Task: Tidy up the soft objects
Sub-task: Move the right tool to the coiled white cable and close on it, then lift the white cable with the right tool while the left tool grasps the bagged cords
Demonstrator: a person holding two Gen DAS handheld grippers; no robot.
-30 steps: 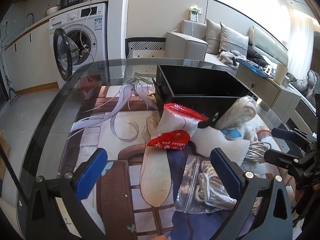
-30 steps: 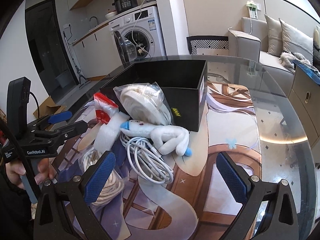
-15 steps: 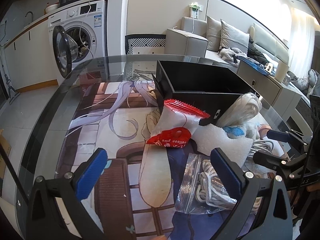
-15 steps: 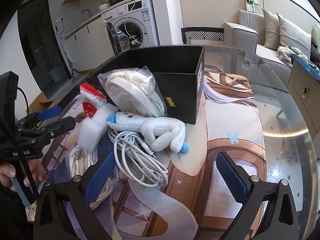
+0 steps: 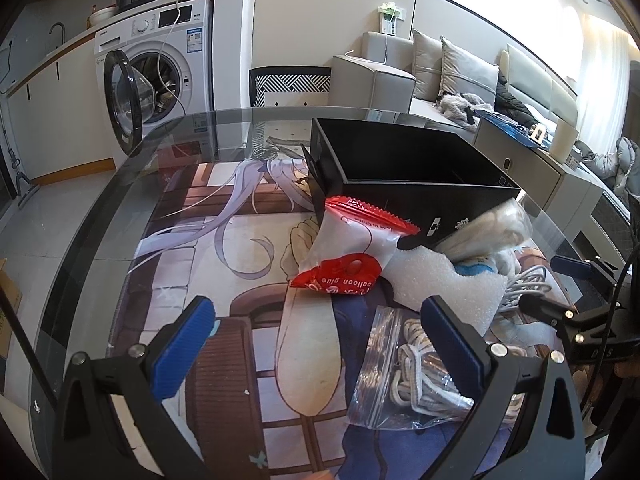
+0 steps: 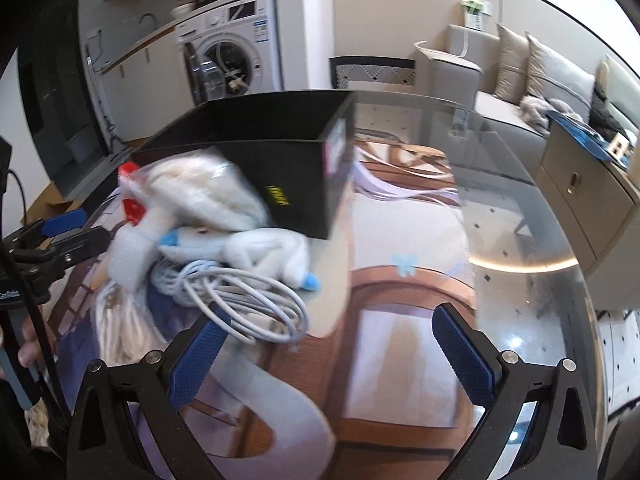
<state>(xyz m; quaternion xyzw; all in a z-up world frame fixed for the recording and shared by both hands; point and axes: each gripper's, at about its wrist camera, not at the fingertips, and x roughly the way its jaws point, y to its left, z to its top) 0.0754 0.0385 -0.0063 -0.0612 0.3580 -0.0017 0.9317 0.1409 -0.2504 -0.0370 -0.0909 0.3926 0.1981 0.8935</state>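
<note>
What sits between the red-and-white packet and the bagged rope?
Left wrist view: a white foam sheet lies between the packet and the bagged rope.

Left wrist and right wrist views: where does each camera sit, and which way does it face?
Left wrist: sits on the left hand-held gripper, faces across the glass table toward the black box; its own open blue fingers show, right hand-held gripper at right.
Right wrist: sits on the right hand-held gripper, faces the box's corner; its open fingers show, left hand-held gripper at left.
Shared: box, red-and-white packet, white cable.
</note>
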